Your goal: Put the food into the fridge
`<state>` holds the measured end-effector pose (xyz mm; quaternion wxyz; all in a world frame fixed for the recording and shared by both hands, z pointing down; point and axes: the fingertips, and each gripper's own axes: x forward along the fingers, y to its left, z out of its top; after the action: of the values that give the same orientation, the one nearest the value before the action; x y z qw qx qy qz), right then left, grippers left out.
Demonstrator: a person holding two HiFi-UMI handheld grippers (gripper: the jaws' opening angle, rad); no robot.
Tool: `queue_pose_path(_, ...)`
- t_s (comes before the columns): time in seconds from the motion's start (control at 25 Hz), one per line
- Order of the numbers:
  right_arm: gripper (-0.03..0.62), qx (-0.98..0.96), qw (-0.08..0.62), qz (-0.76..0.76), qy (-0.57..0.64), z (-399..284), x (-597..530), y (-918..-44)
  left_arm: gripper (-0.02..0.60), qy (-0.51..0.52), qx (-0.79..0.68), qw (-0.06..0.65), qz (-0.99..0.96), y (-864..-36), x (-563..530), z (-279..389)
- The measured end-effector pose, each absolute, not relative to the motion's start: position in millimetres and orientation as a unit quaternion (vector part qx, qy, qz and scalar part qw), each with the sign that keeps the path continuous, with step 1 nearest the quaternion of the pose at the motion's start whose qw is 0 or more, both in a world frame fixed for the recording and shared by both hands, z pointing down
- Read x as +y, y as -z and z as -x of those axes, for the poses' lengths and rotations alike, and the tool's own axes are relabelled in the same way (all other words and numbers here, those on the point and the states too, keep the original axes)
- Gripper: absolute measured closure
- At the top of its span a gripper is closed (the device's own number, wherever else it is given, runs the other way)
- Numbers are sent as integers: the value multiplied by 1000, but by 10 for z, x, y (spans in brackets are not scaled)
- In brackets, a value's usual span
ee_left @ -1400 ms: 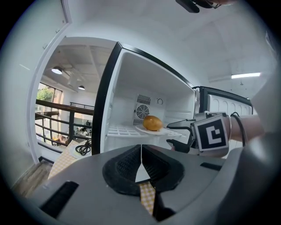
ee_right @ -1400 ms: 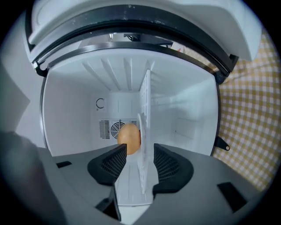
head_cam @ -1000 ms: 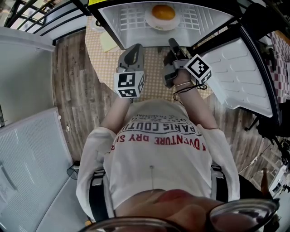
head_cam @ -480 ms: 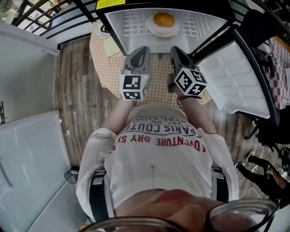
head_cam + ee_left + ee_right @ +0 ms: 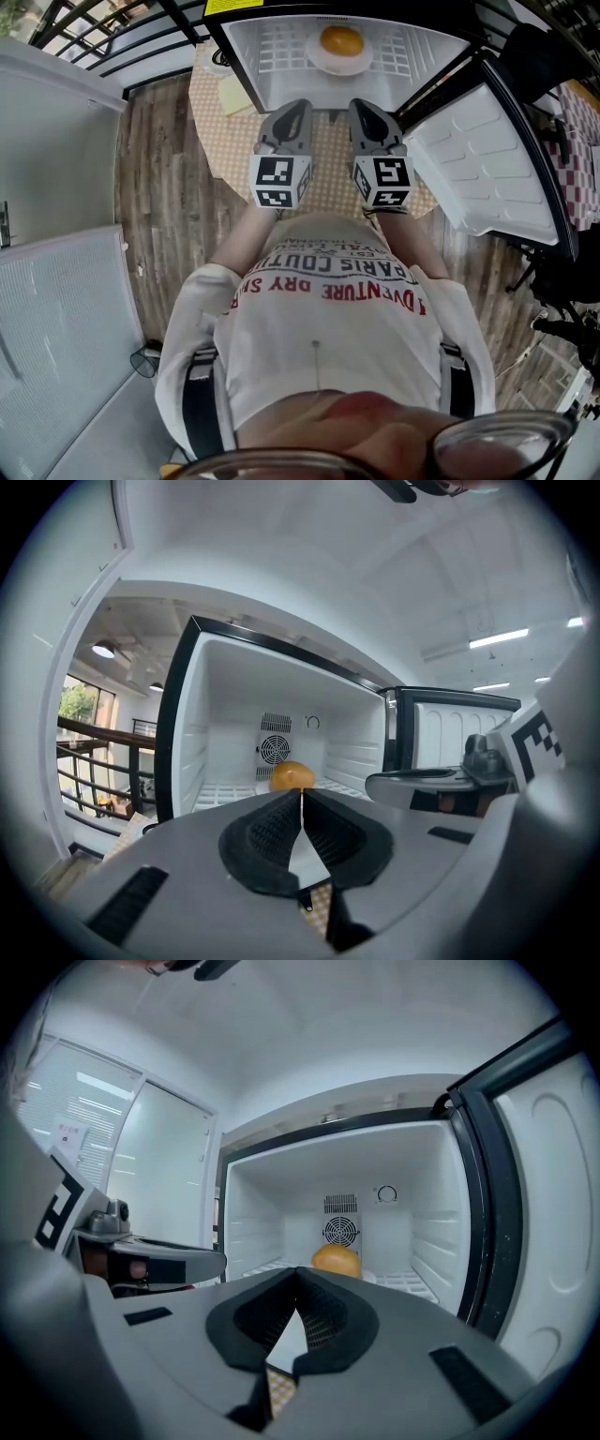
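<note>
Inside, the round orange food (image 5: 341, 40) sits on a white plate (image 5: 319, 62) on the wire shelf (image 5: 396, 49) of the open fridge (image 5: 246, 56) (its door (image 5: 487, 159) swung out to the right). The left gripper (image 5: 302, 797) and right gripper (image 5: 298, 1286) hover side by side before it, each with jaws pressed together on nothing.

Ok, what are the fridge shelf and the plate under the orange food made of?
Fridge shelf: white slotted grid, matte, so probably coated wire or moulded plastic; I can't tell which. Plate: smooth plain white with a raised rim, likely ceramic, though plastic is possible.
</note>
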<state>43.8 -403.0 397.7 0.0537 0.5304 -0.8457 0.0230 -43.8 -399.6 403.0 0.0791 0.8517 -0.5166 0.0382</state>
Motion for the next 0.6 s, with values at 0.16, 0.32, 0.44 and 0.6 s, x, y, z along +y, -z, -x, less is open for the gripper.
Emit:
queue_pose_path(0.16, 568, -848, 62, -525, -21, -396, -3989, -4014, 554, -40, -515, 81, -852, -4049, -3967, 430)
queue_pose_path(0.32, 568, -856, 48, -512, -44, -348, -3949, -4081, 554, -37, -515, 88, -852, -4070, -3966, 428)
queue_pose_path(0.44, 568, -856, 51, -512, -46, -329, -3930, -4125, 554, -37, -517, 89, -851, -4081, -3964, 432)
queue_pose_path(0.6, 568, -853, 52, -517, -50, -339, -3940, -4161, 554, -34, -520, 89, -849, -4059, -3969, 438)
